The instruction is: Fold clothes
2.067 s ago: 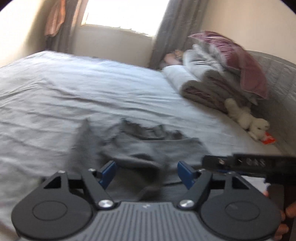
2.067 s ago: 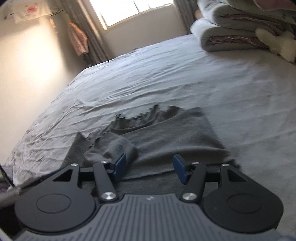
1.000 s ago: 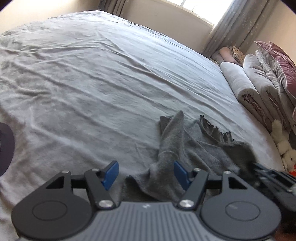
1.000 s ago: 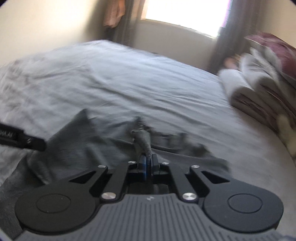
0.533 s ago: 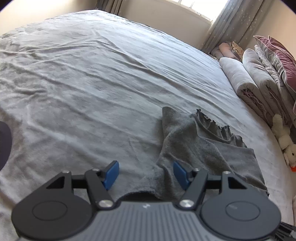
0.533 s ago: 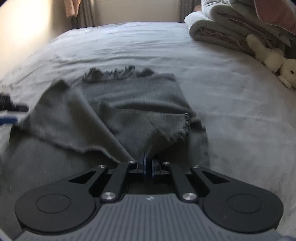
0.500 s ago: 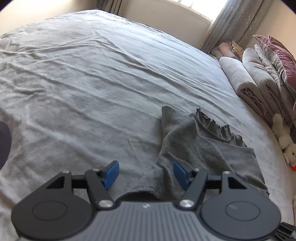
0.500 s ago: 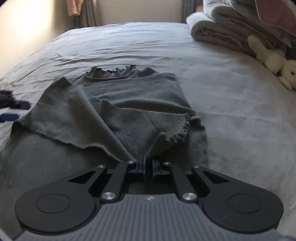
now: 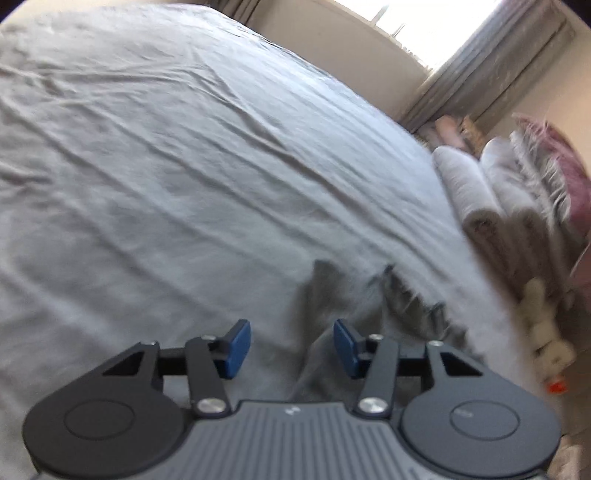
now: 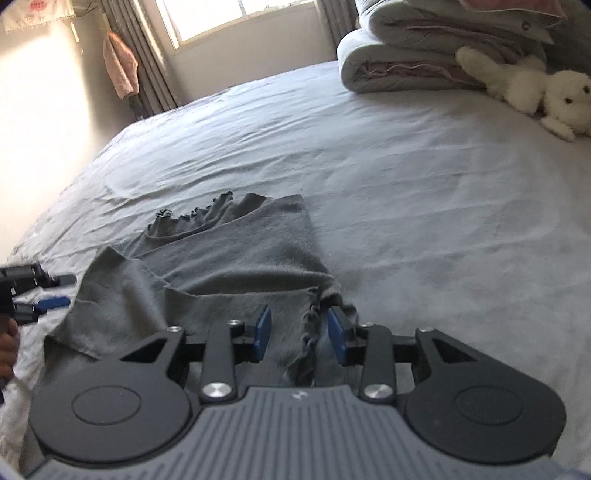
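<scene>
Right wrist view: a white sheet point(image 10: 27, 16) pinned high on the wall carries red marks too small to read; no other writing is legible. The surface is a bed point(image 10: 424, 192) under a creased pale grey sheet. Behind it stand a bright window point(image 10: 236, 14), grey curtains point(image 10: 147, 74) with a pink cloth point(image 10: 120, 66) hanging beside them, rolled bedding point(image 10: 406, 62) and a white plush toy point(image 10: 535, 90) at the far right. The grey garment point(image 10: 221, 266) lies partly folded on the bed, frilled neckline away from the camera. The right tongs point(image 10: 299, 334) have just been opening; their blue pads stand apart, released, with a frayed edge of the garment lying loose between them. Left wrist view, blurred: the left tongs point(image 9: 291, 349) have just been closing yet remain parted, bed sheet and the garment's point(image 9: 332, 295) edge showing in the gap, pads gripping nothing.
</scene>
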The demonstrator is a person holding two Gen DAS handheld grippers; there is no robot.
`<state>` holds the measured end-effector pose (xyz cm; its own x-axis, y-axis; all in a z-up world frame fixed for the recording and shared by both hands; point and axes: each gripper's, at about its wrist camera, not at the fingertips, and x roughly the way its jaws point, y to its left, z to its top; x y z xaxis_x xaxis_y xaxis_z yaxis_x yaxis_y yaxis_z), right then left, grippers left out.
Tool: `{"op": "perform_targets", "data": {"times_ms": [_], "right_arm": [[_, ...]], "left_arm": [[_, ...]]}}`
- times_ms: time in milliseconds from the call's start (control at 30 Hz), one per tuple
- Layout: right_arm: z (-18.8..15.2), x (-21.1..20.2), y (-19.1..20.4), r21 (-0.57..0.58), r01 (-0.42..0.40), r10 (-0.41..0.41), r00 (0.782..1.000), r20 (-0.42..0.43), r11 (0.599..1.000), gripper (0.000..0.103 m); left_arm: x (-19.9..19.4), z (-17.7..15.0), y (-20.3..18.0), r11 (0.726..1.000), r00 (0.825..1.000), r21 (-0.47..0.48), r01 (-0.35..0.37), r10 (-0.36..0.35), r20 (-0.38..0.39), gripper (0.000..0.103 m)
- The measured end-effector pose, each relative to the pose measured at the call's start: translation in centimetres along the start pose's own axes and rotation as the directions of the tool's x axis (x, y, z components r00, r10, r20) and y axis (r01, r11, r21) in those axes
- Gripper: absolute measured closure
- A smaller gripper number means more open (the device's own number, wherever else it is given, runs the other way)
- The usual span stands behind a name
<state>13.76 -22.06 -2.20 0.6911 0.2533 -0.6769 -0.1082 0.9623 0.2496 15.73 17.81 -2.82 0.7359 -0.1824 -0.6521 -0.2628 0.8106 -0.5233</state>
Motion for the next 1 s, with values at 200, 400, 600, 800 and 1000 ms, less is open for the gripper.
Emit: {"op": "perform_targets", "data": {"times_ms": [200, 400, 600, 800, 1000], "right_arm": [[-0.4, 2.2, 0.6, -0.108, 0.039, -0.041, 0.999, -0.017, 0.993, 0.072], [-0.8, 2.2, 0.6, -0.164, 0.054, -0.053, 0.999, 0.009, 0.985, 0.089], [-0.2, 0.4, 1.2, -0.176, 0.086, -0.072, 0.994, 0.086, 0.981, 0.097], [1.0, -1.8, 1.4, -0.182, 0.133, -0.085, 0.965, 0.247, 0.974, 0.097], [1.8, 1.1, -0.4, -0.152, 0.141, -0.104, 0.968, 0.228, 0.978, 0.097]], "left_arm": [[3.5, 1.2, -0.3, 0.999, 0.998, 0.005, 0.040, -0.039, -0.039, 0.071], [4.3, 0.6, -0.7, 0.997, 0.997, 0.030, 0.071, -0.071, 0.004, 0.100], [2.4, 0.6, -0.6, 0.996, 0.988, 0.040, 0.076, -0.080, 0.135, 0.101], [2.0, 0.4, 0.2, 0.996, 0.978, 0.021, 0.082, -0.085, 0.190, 0.101], [3.3, 0.0, 0.8, 0.999, 0.984, 0.007, 0.044, -0.044, 0.172, 0.100]]}}
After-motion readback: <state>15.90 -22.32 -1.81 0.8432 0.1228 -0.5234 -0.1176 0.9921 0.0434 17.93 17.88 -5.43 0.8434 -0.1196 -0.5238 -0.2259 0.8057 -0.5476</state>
